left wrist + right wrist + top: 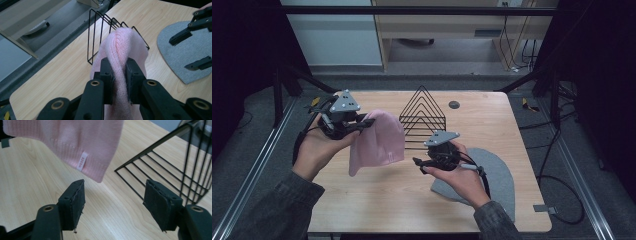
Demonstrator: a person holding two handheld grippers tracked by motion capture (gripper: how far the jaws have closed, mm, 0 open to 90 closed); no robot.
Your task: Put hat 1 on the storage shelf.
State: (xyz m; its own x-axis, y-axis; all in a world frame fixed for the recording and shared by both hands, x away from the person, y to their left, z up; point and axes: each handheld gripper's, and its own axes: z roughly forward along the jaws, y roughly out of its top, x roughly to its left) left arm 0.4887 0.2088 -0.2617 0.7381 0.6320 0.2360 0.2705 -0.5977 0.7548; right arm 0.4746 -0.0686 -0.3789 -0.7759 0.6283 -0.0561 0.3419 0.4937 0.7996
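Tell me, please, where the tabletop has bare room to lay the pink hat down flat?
The near-left table, between the front edge and the grey hat, is bare. The far-right corner beyond the wire rack is bare too. The middle is crowded by rack and right gripper.

Left forearm enters from the lower left, sleeve dark grey; its hand [316, 149] carries the left gripper [363, 121] raised above the table, jaws pinched tight on cloth that bulges between the pads [108, 75]. Right hand [460, 176] holds the right gripper [421, 164] lower, pointing left, its jaws standing apart with nothing between the pads [75, 200].
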